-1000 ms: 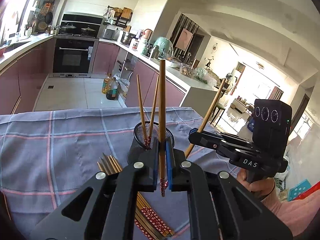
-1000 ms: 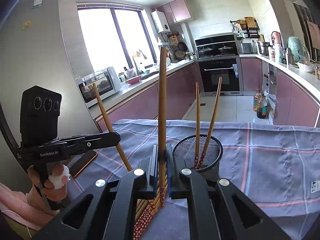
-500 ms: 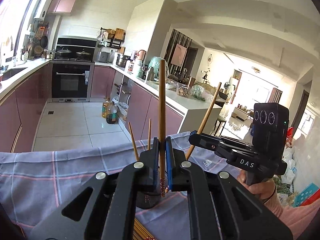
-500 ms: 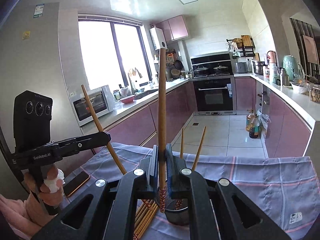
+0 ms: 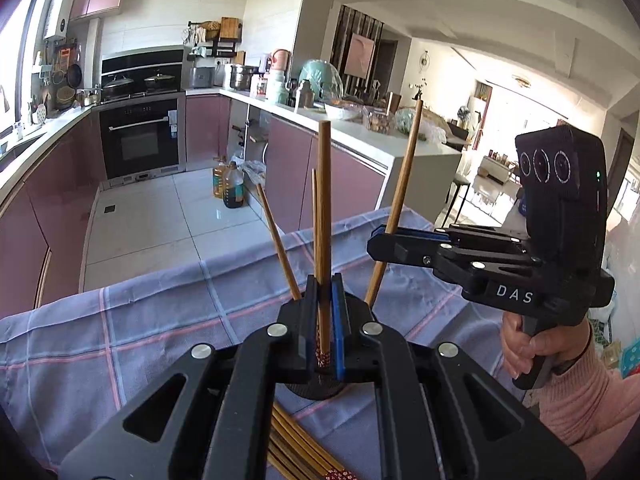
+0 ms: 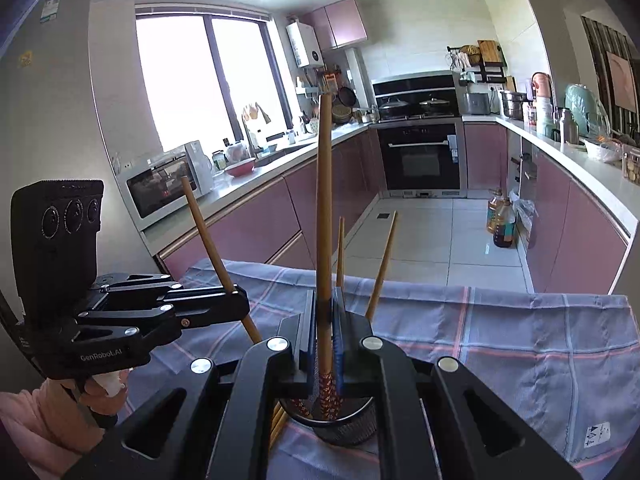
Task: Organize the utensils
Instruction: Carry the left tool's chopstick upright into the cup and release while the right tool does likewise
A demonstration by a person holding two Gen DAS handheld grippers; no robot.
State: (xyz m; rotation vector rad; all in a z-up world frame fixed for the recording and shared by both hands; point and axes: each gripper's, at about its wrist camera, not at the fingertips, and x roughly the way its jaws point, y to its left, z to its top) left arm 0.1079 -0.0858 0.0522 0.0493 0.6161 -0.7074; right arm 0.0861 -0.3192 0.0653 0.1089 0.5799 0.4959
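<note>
Placing step: left gripper and right gripper each clamp a chopstick upright above the mesh cup; next, lower and release.

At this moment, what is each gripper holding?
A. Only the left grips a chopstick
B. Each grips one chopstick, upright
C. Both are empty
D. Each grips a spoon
B: the left gripper is shut on an upright chopstick, and the right gripper is shut on another chopstick, above the mesh holder.
</note>
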